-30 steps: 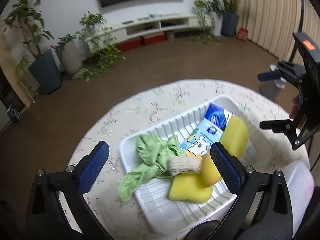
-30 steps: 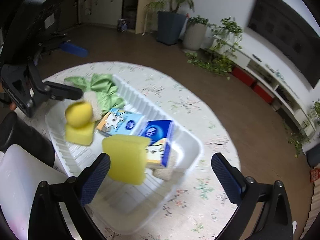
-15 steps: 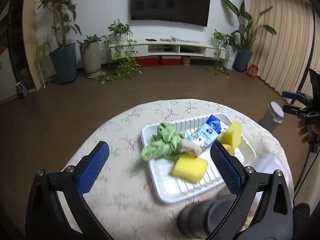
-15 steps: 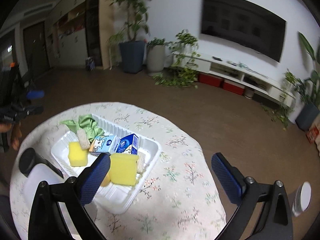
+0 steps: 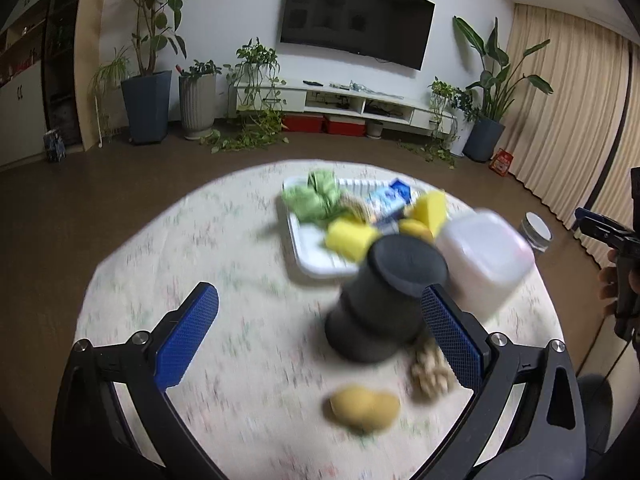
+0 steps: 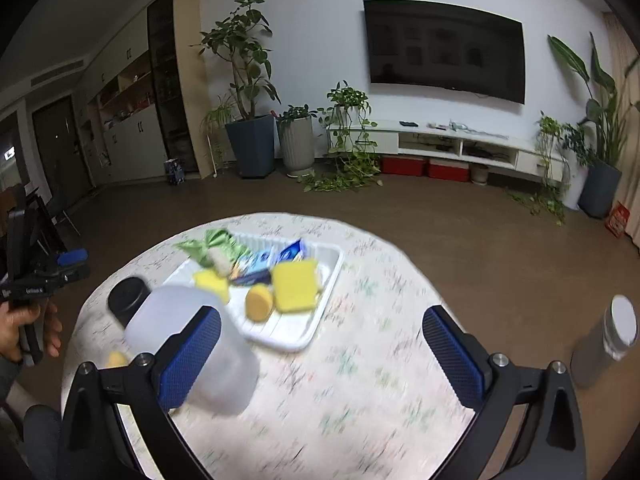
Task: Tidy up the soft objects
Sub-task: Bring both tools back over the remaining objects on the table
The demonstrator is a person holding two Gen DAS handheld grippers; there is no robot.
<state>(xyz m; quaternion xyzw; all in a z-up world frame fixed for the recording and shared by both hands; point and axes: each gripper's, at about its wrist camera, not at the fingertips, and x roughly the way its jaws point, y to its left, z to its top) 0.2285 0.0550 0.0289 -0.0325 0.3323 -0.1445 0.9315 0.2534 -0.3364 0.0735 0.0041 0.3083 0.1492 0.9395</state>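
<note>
A white ribbed tray (image 5: 310, 266) (image 6: 296, 336) on the round floral table holds a green cloth (image 5: 314, 198) (image 6: 214, 242), yellow sponges (image 5: 348, 236) (image 6: 296, 286), blue tissue packs (image 5: 390, 198) (image 6: 276, 260) and a beige roll (image 6: 220, 260). A yellow soft lump (image 5: 364, 408) and a beige knobbly piece (image 5: 430, 372) lie on the table outside the tray, near me. My left gripper (image 5: 320, 332) is open and empty, well back from the tray. My right gripper (image 6: 320, 356) is open and empty, also back from the tray.
A black cylinder (image 5: 384, 296) (image 6: 128, 300) and a translucent white jug (image 5: 484, 260) (image 6: 192, 344) stand on the table between the grippers and the tray. A grey bin (image 6: 604, 344) stands on the floor at the right. Plants and a TV cabinet line the far wall.
Both grippers have pulled back and away from the tray, which now looks smaller and farther off. The black cylinder, the jug and the loose pieces have come into view.
</note>
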